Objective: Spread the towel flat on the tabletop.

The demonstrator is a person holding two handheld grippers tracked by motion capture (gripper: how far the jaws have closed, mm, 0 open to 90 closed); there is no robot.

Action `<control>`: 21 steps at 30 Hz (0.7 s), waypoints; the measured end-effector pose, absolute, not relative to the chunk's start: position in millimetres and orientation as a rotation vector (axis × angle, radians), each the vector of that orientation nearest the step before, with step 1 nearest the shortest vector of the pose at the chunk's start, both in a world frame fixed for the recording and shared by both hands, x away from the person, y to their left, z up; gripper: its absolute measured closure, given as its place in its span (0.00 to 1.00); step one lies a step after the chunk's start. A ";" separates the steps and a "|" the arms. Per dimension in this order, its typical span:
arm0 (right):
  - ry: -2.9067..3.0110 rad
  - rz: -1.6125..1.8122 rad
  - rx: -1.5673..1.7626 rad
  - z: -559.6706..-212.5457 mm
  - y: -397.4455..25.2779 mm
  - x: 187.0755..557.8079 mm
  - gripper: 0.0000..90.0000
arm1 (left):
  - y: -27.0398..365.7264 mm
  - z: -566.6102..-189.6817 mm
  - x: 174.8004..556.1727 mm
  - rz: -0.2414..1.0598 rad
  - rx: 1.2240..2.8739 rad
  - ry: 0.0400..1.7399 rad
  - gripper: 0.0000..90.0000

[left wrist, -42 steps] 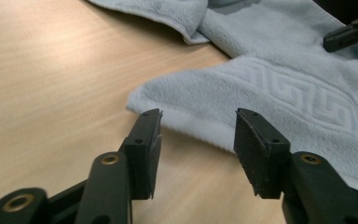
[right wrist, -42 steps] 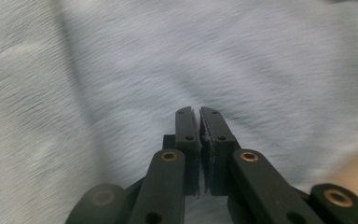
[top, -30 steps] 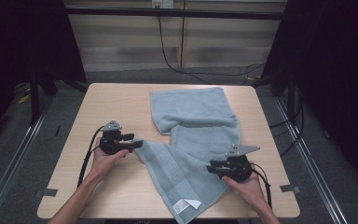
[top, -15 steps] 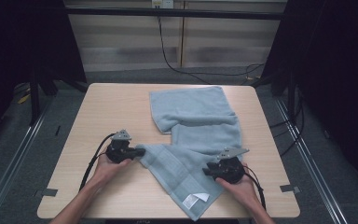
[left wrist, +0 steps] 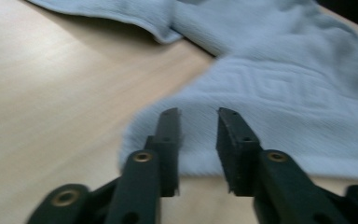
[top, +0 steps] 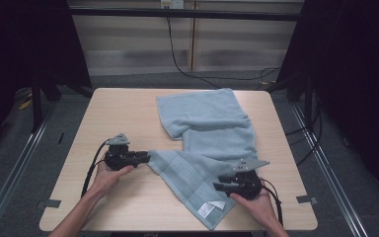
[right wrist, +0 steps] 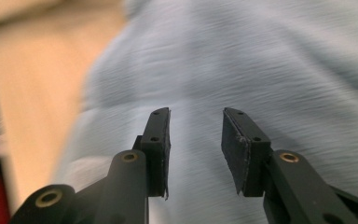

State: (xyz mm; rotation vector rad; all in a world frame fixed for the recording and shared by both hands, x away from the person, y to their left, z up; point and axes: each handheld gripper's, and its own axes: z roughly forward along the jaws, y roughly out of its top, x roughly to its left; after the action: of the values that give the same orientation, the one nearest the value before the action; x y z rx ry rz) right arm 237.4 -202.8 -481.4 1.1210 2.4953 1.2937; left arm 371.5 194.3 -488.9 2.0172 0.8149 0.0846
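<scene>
A pale blue towel [top: 205,143] lies rumpled on the light wooden table [top: 128,113], running from the far middle down to the near edge, where a white label [top: 206,209] shows on its near corner. From above, the left gripper [top: 145,158] sits at the towel's left corner and the right gripper [top: 217,186] rests over its near right part, each in a hand. The left gripper view [left wrist: 198,119] adds what the high view cannot: the jaws stand apart, unclenched, just above the towel's corner, and a woven key-pattern band [left wrist: 279,86] crosses the terry cloth. The right gripper view [right wrist: 196,116] shows its jaws likewise parted over blurred ribbed fabric, holding nothing. Compared with half a second earlier, the left gripper has closed in on the corner and the right has shifted slightly.
</scene>
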 end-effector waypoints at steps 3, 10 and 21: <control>2.559 1.287 1.071 -485.9 -191.9 221.0 0.65 | 187.6 -494.9 384.6 0.104 2.006 0.848 0.65; 2.598 1.191 0.961 -500.7 -178.7 213.8 0.45 | 174.1 -504.7 388.5 0.140 2.057 0.822 0.43; 2.556 1.185 0.952 -502.6 -180.4 214.7 0.90 | 164.3 -505.0 365.0 0.188 2.173 0.708 0.82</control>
State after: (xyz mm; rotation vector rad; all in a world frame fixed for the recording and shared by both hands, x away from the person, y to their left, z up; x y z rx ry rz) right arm 214.7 -180.4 -502.6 0.9519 2.5557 1.1846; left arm 365.0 164.3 -505.0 2.1733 0.7082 0.1878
